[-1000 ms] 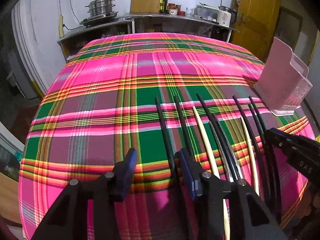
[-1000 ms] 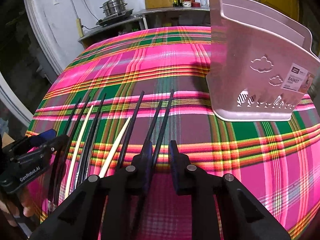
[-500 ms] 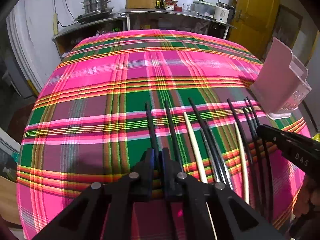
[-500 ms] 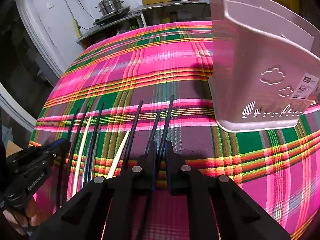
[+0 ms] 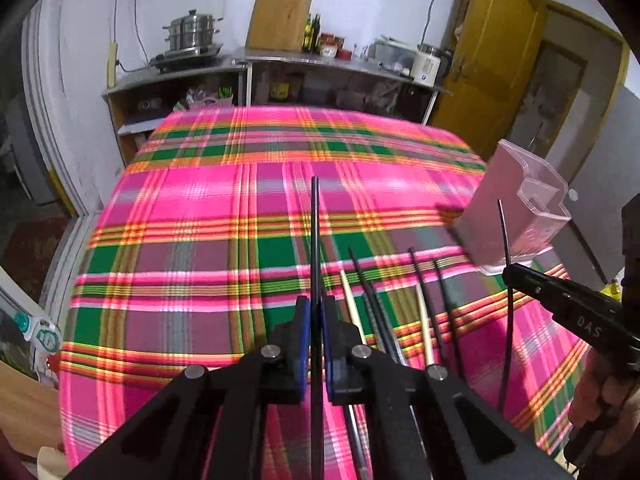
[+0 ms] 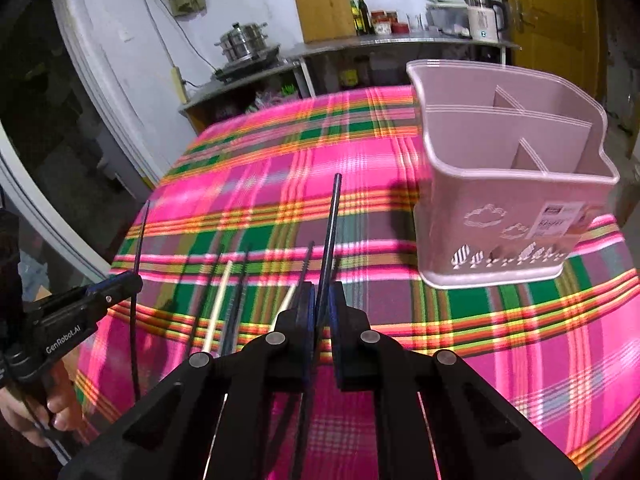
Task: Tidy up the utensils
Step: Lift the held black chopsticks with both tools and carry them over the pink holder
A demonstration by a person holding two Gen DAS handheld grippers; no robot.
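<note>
In the left wrist view my left gripper is shut on a black chopstick, held clear of the plaid tablecloth and pointing away. My right gripper is shut on a second black chopstick, also raised. Each gripper shows in the other's view: the right one at the far right, the left one at the far left. Several black and cream chopsticks lie side by side on the cloth between them. A pink divided basket stands upright to the right.
The basket sits near the table's right edge. Behind the table a metal counter carries pots, bottles and a kettle. A yellow door is at the back right. A hand grips the left tool's handle.
Both grippers closed, each on a black chopstick lying on the cloth, then rose with the sticks. The row of chopsticks now sits lower in both views.
</note>
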